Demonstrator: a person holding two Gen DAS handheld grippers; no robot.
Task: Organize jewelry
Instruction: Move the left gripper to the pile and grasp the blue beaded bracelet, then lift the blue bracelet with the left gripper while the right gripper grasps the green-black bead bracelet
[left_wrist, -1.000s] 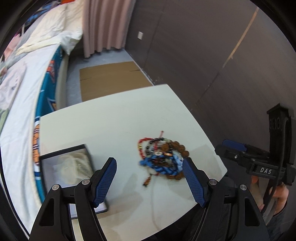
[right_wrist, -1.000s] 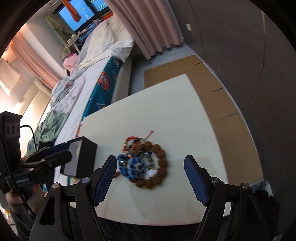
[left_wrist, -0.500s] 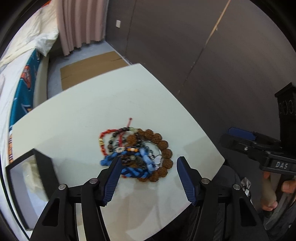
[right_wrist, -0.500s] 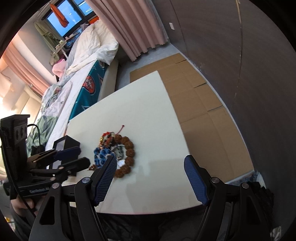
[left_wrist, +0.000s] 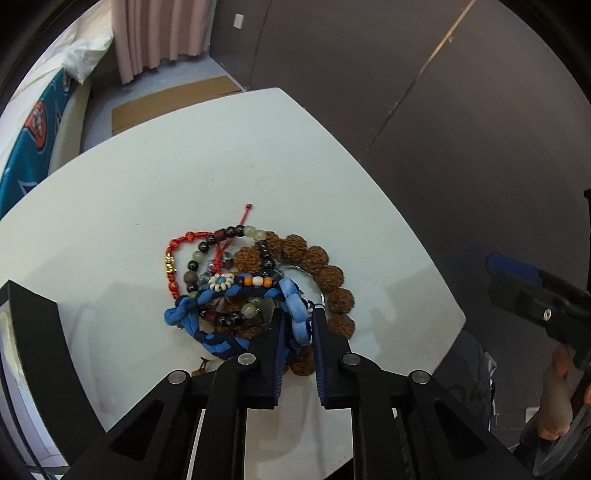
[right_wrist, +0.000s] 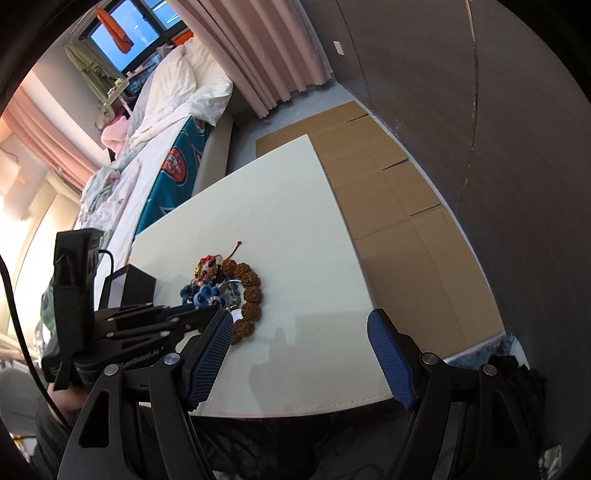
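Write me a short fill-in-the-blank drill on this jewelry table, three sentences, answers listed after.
1. The left gripper has its fingers closed on the light ____ braided bracelet.
2. The right gripper hangs over the table with its fingers ____ and nothing between them.
3. The big brown bead bracelet lies on the ____ table.

Missing words: blue; open; white

Black box (left_wrist: 40, 332) cut off at left edge
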